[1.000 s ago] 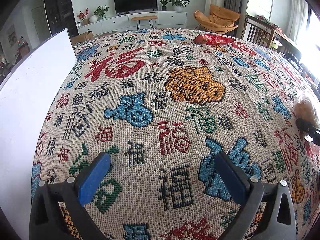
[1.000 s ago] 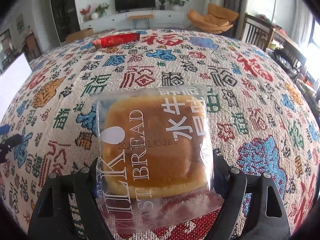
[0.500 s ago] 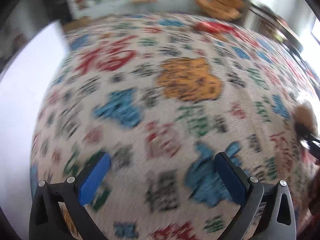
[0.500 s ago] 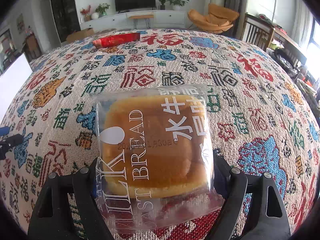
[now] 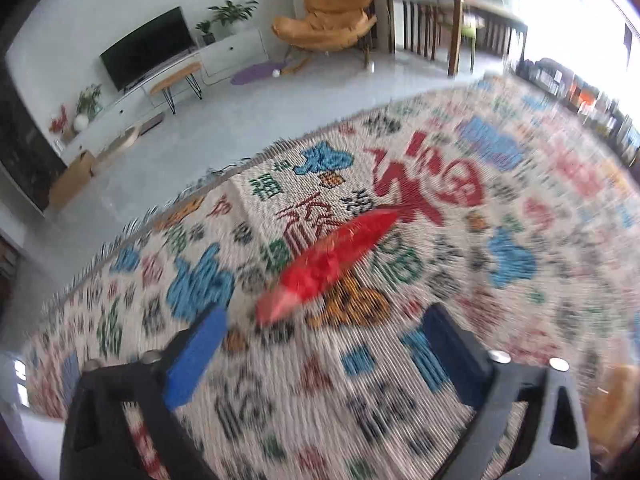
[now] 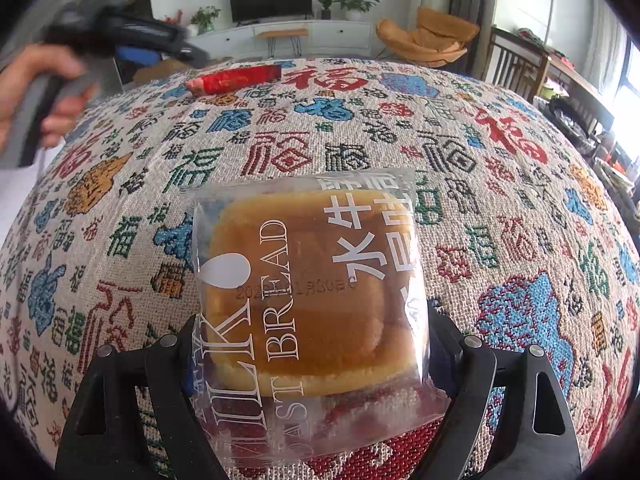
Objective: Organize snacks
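Left hand-held gripper (image 5: 320, 344), jaws closing on nothing, has swung over the blurred, seemingly red packet (image 5: 332, 260).

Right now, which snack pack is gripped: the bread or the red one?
The clear-wrapped milk toast bread, clamped in the right hand-held gripper. The red packet lies free at the cloth's far edge; the left hand-held gripper is closing, nothing between its jaws.

Bright daylight (window glare rt), left view motion-blurred.
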A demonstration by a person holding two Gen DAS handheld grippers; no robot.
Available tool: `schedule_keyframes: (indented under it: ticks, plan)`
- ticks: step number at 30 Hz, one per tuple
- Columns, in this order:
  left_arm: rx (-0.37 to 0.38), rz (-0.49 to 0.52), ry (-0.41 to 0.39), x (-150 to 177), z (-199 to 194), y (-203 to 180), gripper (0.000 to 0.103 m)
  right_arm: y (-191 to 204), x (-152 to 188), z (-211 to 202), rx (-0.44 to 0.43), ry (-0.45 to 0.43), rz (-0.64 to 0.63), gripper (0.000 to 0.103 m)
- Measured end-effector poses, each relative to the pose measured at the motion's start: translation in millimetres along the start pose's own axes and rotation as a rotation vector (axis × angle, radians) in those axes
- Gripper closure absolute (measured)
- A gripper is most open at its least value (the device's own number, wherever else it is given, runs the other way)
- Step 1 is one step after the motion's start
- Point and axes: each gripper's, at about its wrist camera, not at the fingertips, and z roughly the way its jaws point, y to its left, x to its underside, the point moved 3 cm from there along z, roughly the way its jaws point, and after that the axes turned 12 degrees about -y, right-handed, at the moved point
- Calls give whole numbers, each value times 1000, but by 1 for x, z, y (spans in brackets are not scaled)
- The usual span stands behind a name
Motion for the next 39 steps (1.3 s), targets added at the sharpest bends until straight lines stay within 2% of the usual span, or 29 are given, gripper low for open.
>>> schedule_keyframes:
  ticks: [2,4,5,6,10,12,15,18,20,25,27,29,32,35,37,39]
  plan:
    - [-30,65,41,-5,26,-6,28,0,0,0,0,0,0,16]
    - [-48,74,52,-7,39,-3,35,0,0,1,0,0,0,16]
    - [-42,59,57,-9,46,1,43,-1,0,1,1,0,0,16]
    - [-29,44,60,-10,49,4,57,0,0,0,0,0,0,16]
    - [68,-18,30,-14,49,9,79,-1,0,1,1,0,0,16]
    - [116,-85,-18,-11,37,14,79,0,0,0,1,-1,0,16]
    - [145,-169,-67,-1,8,22,79,-1,0,2,1,-1,0,16]
    - [173,-245,-127,20,-46,33,79,0,0,0,1,-1,0,16]
    - [191,-330,-144,44,-91,46,79,0,0,0,2,-1,0,16]
    - [172,-452,-114,102,-200,69,79,-1,0,1,2,-1,0,16]
    - [143,-504,-63,136,-247,69,79,-1,0,2,2,-1,0,16]
    - [99,-523,9,165,-273,65,79,0,0,1,3,-1,0,16]
    - [40,-521,81,209,-290,43,79,-2,1,1,3,-1,0,16]
    - [3,-536,78,241,-276,14,78,-5,3,4,4,0,-1,15]
    - [4,-527,57,263,-252,-7,67,6,-5,2,4,0,-2,15]
    - [-17,-457,75,273,-226,-22,41,5,-4,0,3,0,-1,15]
